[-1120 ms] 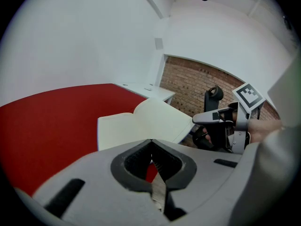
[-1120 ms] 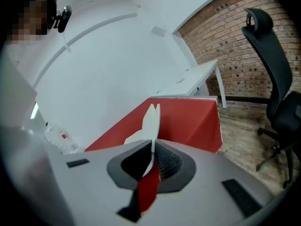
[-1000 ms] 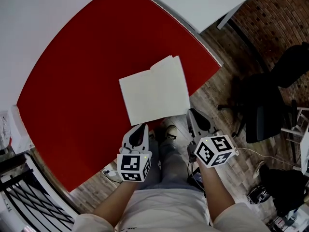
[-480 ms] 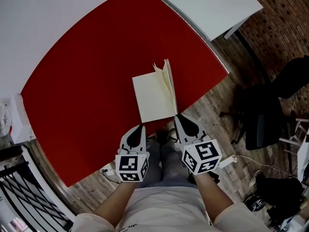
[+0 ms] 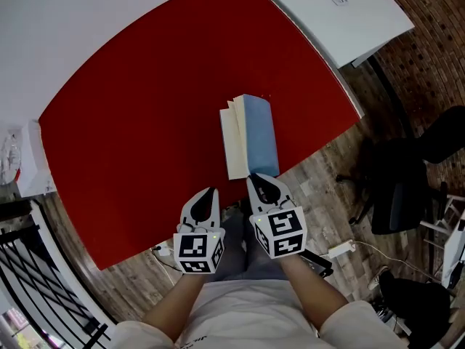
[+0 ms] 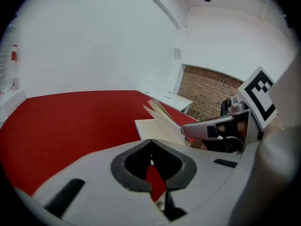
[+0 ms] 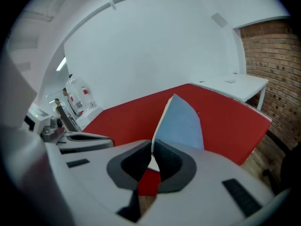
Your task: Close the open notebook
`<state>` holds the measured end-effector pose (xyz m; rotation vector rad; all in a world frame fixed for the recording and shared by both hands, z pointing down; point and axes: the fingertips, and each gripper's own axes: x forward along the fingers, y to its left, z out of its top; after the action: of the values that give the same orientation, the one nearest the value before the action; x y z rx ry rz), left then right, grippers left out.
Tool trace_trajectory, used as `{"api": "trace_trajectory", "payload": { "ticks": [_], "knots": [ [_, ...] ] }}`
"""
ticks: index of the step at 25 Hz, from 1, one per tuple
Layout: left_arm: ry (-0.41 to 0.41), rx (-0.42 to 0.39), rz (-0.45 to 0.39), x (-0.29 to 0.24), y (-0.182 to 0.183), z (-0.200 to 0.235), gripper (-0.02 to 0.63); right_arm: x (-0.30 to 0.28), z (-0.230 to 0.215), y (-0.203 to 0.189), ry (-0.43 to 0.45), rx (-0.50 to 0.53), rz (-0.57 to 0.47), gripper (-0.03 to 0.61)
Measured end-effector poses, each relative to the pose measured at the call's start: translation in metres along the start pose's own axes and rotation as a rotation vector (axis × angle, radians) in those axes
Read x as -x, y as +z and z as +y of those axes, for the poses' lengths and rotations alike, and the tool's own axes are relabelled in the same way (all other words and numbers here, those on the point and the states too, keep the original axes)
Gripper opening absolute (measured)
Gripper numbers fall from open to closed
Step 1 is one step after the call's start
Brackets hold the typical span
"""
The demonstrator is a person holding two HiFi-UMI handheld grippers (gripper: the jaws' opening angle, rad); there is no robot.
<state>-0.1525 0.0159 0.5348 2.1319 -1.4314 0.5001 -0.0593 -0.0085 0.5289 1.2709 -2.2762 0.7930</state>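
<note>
A red desk (image 5: 131,122) stands on a wooden floor (image 5: 330,187). Toward its near edge lies the notebook (image 5: 251,151), its blue cover (image 5: 259,126) tilted up over the cream pages (image 5: 232,140). The right claw (image 5: 257,180) is clamped on the cover's near edge. Just left of it, the left claw (image 5: 210,195) hovers with its jaws together, empty.

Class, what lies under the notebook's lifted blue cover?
Fanned cream paper pages lie beneath the blue cover, on the red table. The cover hides the pages directly below it.
</note>
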Motion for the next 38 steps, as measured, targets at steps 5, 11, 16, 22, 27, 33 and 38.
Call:
{"api": "trace_trajectory", "payload": {
  "ticks": [5,11,16,22,27,33,38],
  "knots": [
    [0.023,0.028,0.002,0.002,-0.007,0.012,0.006,-0.026,0.012,-0.019,0.003,0.033,0.059,0.025],
    [0.032,0.056,0.019,0.004,-0.015,0.027,0.006,-0.057,0.022,-0.043,-0.007,0.047,0.125,0.025],
    [0.045,0.065,0.025,0.007,-0.023,0.038,0.006,-0.072,0.021,-0.059,-0.02,0.047,0.173,0.025],
    [0.054,0.077,0.035,0.007,-0.029,0.048,0.006,-0.083,0.018,-0.068,-0.035,0.031,0.202,0.025],
    [0.055,0.08,0.041,0.007,-0.034,0.054,0.006,-0.087,0.018,-0.072,-0.048,0.052,0.21,0.026],
    [0.048,0.082,0.05,0.006,-0.038,0.056,0.006,-0.089,0.026,-0.068,-0.066,0.075,0.177,0.029],
    [0.048,0.081,0.053,0.006,-0.037,0.056,0.006,-0.088,0.025,-0.07,-0.078,0.044,0.157,0.032]
  ]
}}
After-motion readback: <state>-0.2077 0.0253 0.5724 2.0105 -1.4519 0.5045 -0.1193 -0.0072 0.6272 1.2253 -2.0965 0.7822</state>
